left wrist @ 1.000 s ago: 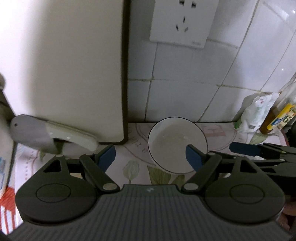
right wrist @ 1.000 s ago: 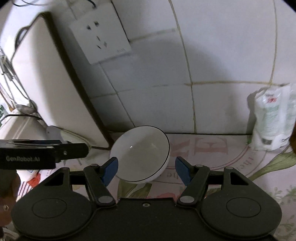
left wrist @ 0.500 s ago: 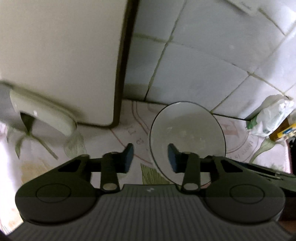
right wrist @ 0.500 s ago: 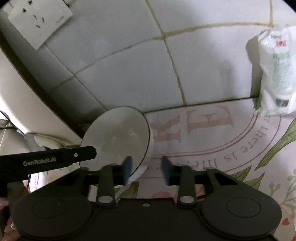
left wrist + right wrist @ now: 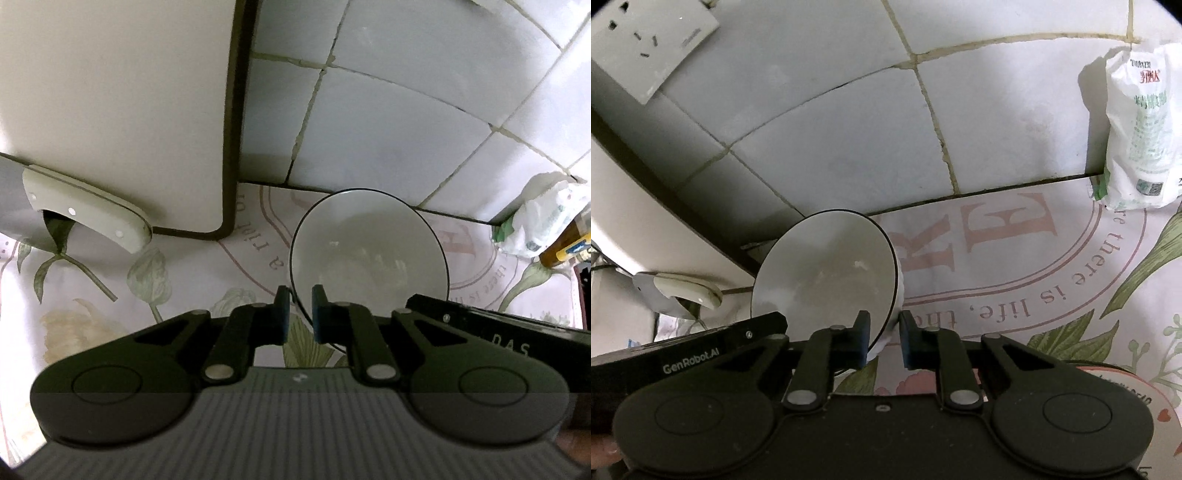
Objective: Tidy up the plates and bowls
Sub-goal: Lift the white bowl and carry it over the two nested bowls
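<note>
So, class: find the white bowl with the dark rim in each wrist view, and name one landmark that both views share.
Left wrist: bowl right of centre, its near rim between the left gripper fingers.
Right wrist: bowl left of centre, tilted, its rim between the right gripper fingers.
Shared landmark: the white packet against the tiled wall.

Dim light; white tiled wall [image 5: 849, 122] w/ socket [image 5: 646, 40], floral printed cloth over surface [image 5: 1089, 295], pale panel [image 5: 110, 110] leaning at left.

Each hand-held gripper [image 5: 299, 314] [image 5: 883, 334] is matte black with blue fingertip pads [image 5: 282, 310], silver pivot screws and round side discs.
</note>
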The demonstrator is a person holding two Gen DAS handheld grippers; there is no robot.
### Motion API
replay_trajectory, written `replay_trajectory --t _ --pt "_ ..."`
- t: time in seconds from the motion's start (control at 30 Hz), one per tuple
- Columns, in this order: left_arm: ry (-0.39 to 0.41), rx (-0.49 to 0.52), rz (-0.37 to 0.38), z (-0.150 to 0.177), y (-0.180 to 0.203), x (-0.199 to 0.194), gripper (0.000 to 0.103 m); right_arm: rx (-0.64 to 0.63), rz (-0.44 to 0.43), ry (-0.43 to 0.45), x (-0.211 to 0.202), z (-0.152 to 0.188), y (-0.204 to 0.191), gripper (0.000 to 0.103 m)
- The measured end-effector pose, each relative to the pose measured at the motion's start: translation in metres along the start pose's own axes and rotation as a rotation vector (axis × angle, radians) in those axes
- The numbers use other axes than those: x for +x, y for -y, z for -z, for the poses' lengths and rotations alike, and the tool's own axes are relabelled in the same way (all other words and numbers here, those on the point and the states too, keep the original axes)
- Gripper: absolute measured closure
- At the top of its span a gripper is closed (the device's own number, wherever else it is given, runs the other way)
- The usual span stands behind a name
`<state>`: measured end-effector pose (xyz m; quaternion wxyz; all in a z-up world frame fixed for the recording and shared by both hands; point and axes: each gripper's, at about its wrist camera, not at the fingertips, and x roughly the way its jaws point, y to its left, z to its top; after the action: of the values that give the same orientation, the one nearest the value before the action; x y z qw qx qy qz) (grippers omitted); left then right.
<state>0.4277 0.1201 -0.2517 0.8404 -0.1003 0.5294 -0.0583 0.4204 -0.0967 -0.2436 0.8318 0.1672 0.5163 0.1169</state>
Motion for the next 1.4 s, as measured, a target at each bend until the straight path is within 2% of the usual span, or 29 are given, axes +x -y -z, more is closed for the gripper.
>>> replay_trajectory --t 0.13,0.3,0.6,1.0,1.4 --pt "-0.02 0.017 -0.015 0.001 0.002 -0.004 0.092 0.037 -0.007 -0.011 -0.004 0.004 0.001 0.083" --pt "-0.022 0.025 -0.007 0.006 0.004 -0.018 0.093 0.018 0.007 0.006 -0.022 0.009 -0.007 0.083" --pt "-0.025 0.085 -0.013 0.026 0.025 -0.065 0.092 -0.009 0.031 0.003 -0.069 0.024 -0.016 0.083" --pt "0.001 0.141 -0.034 0.054 0.075 -0.123 0.092 -0.019 0.03 0.038 -0.142 0.05 -0.002 0.083" --pt "-0.011 0.152 -0.022 0.087 0.127 -0.164 0.092 -0.066 0.041 0.011 -0.204 0.066 0.024 0.083"
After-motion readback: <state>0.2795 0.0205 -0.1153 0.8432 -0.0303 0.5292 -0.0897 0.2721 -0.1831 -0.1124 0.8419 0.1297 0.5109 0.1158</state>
